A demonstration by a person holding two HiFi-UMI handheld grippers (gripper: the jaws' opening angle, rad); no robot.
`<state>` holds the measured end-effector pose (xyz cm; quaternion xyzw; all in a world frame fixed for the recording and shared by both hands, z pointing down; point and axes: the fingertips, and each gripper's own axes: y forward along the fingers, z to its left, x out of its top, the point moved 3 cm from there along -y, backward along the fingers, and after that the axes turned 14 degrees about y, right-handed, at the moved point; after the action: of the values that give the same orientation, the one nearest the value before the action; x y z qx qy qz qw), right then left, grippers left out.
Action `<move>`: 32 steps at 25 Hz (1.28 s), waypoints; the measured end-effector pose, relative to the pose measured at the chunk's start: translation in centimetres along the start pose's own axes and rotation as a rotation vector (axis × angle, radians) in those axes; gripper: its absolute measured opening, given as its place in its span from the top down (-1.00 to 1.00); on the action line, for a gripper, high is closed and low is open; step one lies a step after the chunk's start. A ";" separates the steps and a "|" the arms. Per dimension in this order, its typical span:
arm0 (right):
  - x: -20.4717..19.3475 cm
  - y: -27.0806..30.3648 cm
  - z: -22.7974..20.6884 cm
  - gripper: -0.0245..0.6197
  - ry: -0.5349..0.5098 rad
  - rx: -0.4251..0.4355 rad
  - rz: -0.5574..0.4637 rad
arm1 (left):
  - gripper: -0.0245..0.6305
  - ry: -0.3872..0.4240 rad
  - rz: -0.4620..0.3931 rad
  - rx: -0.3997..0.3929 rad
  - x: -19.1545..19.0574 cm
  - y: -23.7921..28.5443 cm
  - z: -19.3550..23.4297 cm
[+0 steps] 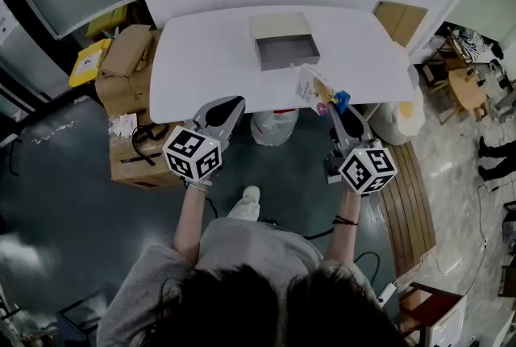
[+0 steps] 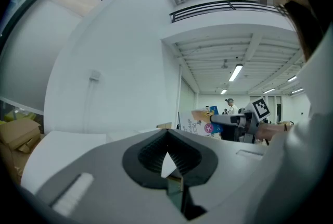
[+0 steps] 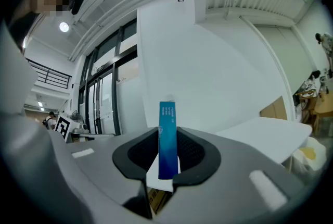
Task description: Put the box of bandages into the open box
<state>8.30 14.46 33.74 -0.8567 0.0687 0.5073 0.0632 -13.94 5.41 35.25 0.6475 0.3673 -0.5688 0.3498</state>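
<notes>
Pinching the box of bandages [image 1: 314, 85] by its rear end only, the right gripper [image 1: 339, 114] is carrying it in the air on the near side of the open box [image 1: 286, 52] and off to that box's right. The left gripper [image 1: 232, 106] is hanging nearer than the open box and to its left, with its jaws pressed together on nothing. Starting at the grip, the likeliest trouble is that most of the carton is sticking out ahead of the pads. A jolt or a brush against anything could be enough to pivot it in the pinch, or to let it droop or slip out before it is over the open box. Farther on, a leading end that is travelling too low is likely to catch the near wall of the open box or come to rest across its rim instead of dropping inside. Since the left gripper is not steadying anything, such a knock could also push the light open box away across the white table [image 1: 201, 55] it is sitting on. As for its pose, the carton is being held on edge. Its narrow blue side is standing upright between the pads and facing back along the jaws, and its broad printed faces are turned out to the sides. Its long axis is running roughly level, straight out ahead of the jaws, pointing away from the person and slanting leftward toward the open box.
</notes>
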 end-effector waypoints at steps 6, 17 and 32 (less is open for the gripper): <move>0.5 3.3 -2.0 0.62 0.017 -0.031 -0.010 | 0.94 -0.002 0.009 -0.026 -0.7 3.0 2.8; 0.7 7.4 -3.9 0.61 0.032 -0.075 -0.025 | 0.94 -0.007 0.005 -0.091 -1.4 7.1 6.7; 0.9 9.0 -6.9 0.61 0.043 -0.150 -0.045 | 0.94 -0.027 0.016 -0.161 -2.7 11.2 8.3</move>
<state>13.09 4.35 35.89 -0.8710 0.0129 0.4910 0.0087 -8.41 -7.46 37.41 0.6124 0.4017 -0.5435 0.4101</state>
